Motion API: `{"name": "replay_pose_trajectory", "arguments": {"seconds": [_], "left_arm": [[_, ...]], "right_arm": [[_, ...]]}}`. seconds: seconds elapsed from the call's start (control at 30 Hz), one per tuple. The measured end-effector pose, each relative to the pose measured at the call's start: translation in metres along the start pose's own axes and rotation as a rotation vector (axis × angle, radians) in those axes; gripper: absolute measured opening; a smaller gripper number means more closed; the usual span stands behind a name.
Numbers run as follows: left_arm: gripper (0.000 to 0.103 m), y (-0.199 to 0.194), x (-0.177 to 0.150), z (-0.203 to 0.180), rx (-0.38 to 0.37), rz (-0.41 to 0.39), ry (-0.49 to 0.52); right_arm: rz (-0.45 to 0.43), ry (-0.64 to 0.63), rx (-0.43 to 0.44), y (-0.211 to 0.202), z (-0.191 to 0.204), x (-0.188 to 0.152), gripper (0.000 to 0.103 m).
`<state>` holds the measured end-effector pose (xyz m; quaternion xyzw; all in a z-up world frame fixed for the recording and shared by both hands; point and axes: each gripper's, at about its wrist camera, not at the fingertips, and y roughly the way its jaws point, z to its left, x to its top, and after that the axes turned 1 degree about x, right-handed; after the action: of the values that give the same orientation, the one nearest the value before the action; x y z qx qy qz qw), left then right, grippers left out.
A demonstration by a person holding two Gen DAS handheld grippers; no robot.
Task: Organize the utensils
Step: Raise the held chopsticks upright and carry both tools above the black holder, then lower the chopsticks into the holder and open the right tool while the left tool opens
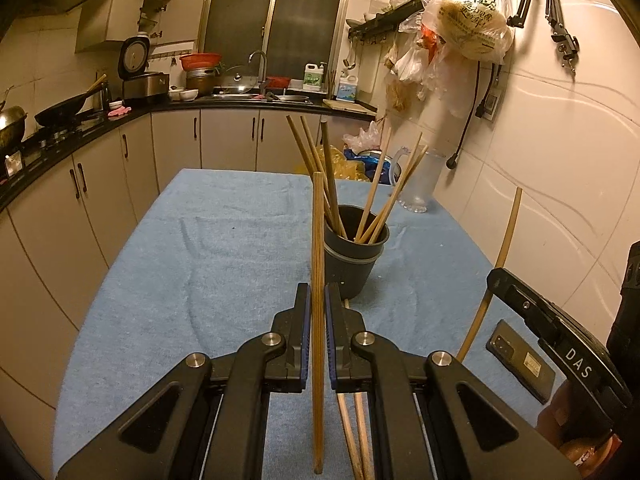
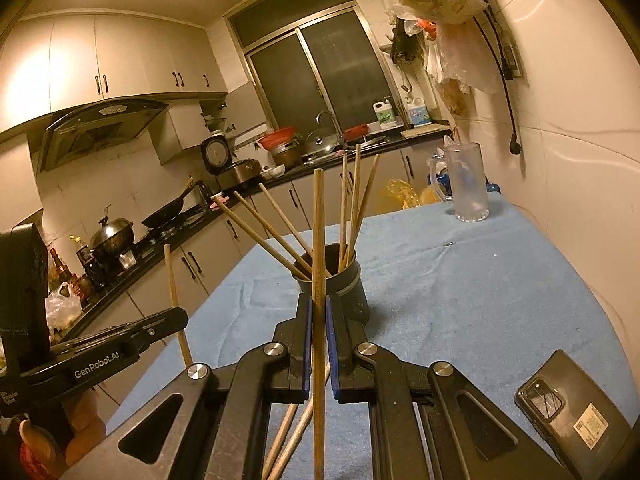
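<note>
**One chopstick clamped upright in each gripper, short of the black cup**

The left gripper [image 1: 318,312] is clamped on a long brown wooden chopstick [image 1: 318,240], which is held nearly upright between the blue-padded fingers [image 1: 306,320]. The right gripper [image 2: 319,316] is likewise clamped on a second upright wooden chopstick [image 2: 318,220]. Just beyond both stands a black round plastic cup [image 1: 354,256] on the blue-towelled worktop [image 1: 200,260], with several chopsticks leaning inside. More loose chopsticks [image 1: 354,432] are seen on the cloth beneath the grippers. A dark smartphone [image 2: 576,412] lies flat nearby, and a clear plastic jug [image 2: 466,184] stands at the far edge.
</note>
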<state>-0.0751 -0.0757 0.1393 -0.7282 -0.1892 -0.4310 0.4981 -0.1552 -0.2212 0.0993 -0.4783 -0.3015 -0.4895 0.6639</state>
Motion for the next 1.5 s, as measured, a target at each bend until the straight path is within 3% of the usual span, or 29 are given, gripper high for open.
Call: {"name": "replay_pose_trajectory", "arguments": {"seconds": [0.67, 1.13, 1.5], "left_arm": [[0.006, -0.008, 0.013, -0.009, -0.014, -0.009, 0.011], [0.006, -0.008, 0.07, -0.022, -0.064, -0.049, 0.012], [0.006, -0.015, 0.126, -0.036, -0.091, -0.138, 0.031]], "right_arm": [[-0.007, 0.024, 0.004, -0.003, -0.005, 0.013, 0.007], [-0.081, 0.053, 0.021, 0.004, -0.009, 0.07, 0.007], [-0.158, 0.038, 0.018, 0.025, 0.002, 0.115, 0.007]]}}
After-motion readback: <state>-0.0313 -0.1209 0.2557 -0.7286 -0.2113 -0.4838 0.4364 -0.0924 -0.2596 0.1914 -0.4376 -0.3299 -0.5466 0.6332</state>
